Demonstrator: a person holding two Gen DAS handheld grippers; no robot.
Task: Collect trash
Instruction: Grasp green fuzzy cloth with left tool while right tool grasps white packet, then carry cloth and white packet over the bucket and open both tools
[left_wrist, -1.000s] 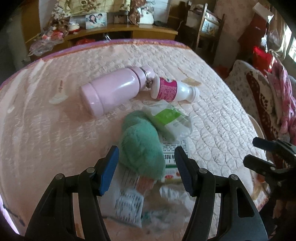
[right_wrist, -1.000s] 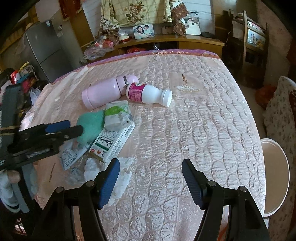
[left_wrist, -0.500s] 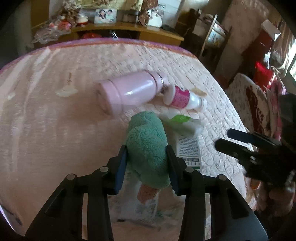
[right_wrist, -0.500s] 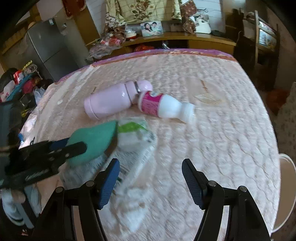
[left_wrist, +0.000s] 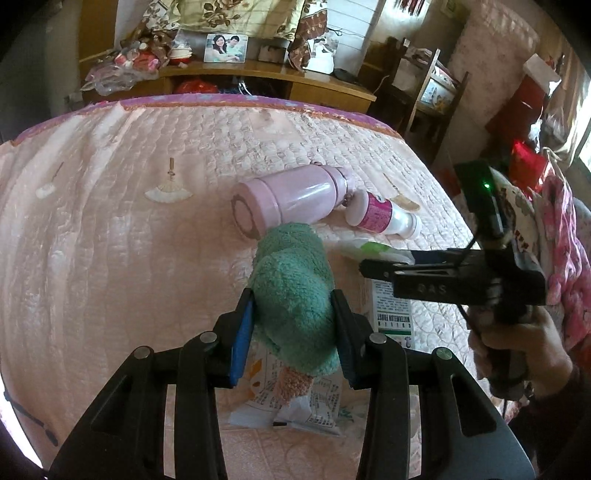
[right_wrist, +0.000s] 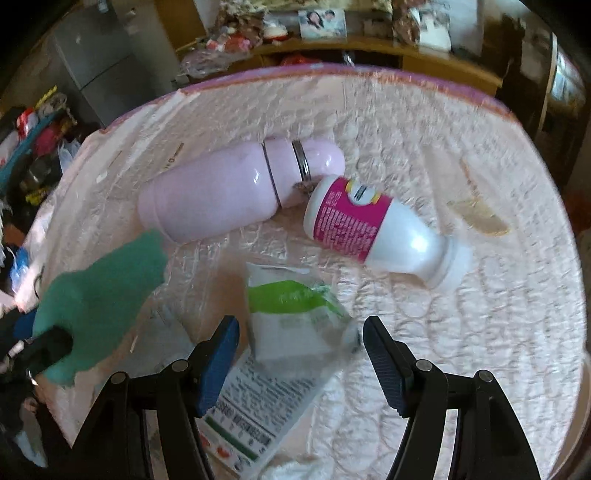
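My left gripper (left_wrist: 293, 332) is shut on a fluffy green sock (left_wrist: 295, 291) and holds it just above the pink quilted bed (left_wrist: 110, 240). The sock (right_wrist: 99, 295) also shows at the left of the right wrist view. My right gripper (right_wrist: 301, 350) points down over a crumpled white-and-green packet (right_wrist: 291, 314). Its jaws are closing with the packet between them, and the pads stand apart from it. A green-printed carton (right_wrist: 258, 398) lies under the packet. A printed wrapper (left_wrist: 317, 406) lies beneath the sock.
A pink flask (right_wrist: 229, 192) and a white bottle with a magenta label (right_wrist: 369, 225) lie side by side beyond the packet. A wooden shelf (left_wrist: 258, 74) with photos runs behind the bed. A person's hand (left_wrist: 517, 347) holds the right gripper (left_wrist: 369, 267).
The left gripper shut on the green sock and lifted it slightly. The right gripper moved left and down from bare quilt to over the white-and-green packet, and its jaws narrowed.
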